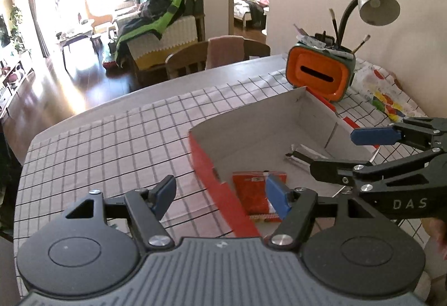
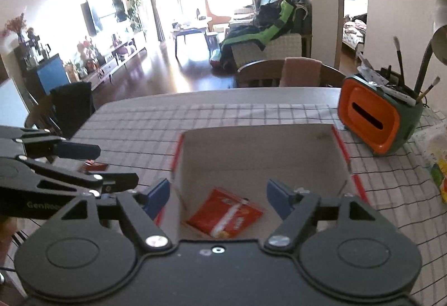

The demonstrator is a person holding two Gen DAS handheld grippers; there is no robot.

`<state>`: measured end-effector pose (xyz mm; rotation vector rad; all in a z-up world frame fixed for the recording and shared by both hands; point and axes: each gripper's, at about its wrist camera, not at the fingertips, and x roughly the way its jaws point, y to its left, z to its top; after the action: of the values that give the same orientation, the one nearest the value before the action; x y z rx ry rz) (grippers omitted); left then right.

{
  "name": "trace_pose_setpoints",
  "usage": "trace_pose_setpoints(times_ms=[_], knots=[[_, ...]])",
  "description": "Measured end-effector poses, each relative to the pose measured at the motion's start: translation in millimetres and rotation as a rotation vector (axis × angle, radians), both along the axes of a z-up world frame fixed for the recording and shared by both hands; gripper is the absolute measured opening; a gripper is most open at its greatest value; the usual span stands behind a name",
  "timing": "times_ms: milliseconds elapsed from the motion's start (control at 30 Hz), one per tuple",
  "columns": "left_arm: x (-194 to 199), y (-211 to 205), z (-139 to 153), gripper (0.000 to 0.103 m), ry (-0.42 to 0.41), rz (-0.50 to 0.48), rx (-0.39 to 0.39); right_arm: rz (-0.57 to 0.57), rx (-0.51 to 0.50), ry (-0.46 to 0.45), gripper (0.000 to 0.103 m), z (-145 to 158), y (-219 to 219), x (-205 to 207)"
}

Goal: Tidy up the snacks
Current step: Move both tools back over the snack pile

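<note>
Both grippers, left (image 1: 220, 198) and right (image 2: 218, 198), have their fingers apart and hold nothing. A red snack (image 2: 225, 212) lies inside the box (image 2: 307, 166). Another red snack (image 2: 95, 167) waits on the table beside the box; picking it up likely comes next.

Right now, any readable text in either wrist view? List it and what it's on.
"DAS" – white letters on the black right gripper body, left wrist view.
"GenRo…" – green letters, cut off, on the black left gripper body, right wrist view.
Flat red foil snack packet in the white-lined red cardboard box: print too blurred to read.
Orange-fronted green desk organizer: no text visible.
</note>
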<state>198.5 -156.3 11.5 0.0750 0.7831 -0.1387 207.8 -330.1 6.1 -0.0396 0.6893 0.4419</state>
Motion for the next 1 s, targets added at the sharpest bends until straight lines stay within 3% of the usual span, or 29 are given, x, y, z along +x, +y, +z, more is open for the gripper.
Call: trace_pose_setpoints(times_ms=[333, 600, 867, 1000], knots=[[-44, 61, -1, 0.079, -0.023, 0.039, -0.054, 0.05, 0.065, -0.019, 0.093, -3, 48, -33], [-73, 103, -7, 0.085, -0.058, 0.049, -0.043, 0.058, 0.093, 0.012, 0.103, -14, 85, -49], [-99, 149, -19, 0.087, -0.083, 0.074, -0.041, 0.116, 0.062, 0.022, 0.103, -26, 122, -61], [-113, 174, -32, 0.097, -0.066, 0.094, -0.061, 0.139, 0.052, 0.036, 0.103, -35, 139, -67]])
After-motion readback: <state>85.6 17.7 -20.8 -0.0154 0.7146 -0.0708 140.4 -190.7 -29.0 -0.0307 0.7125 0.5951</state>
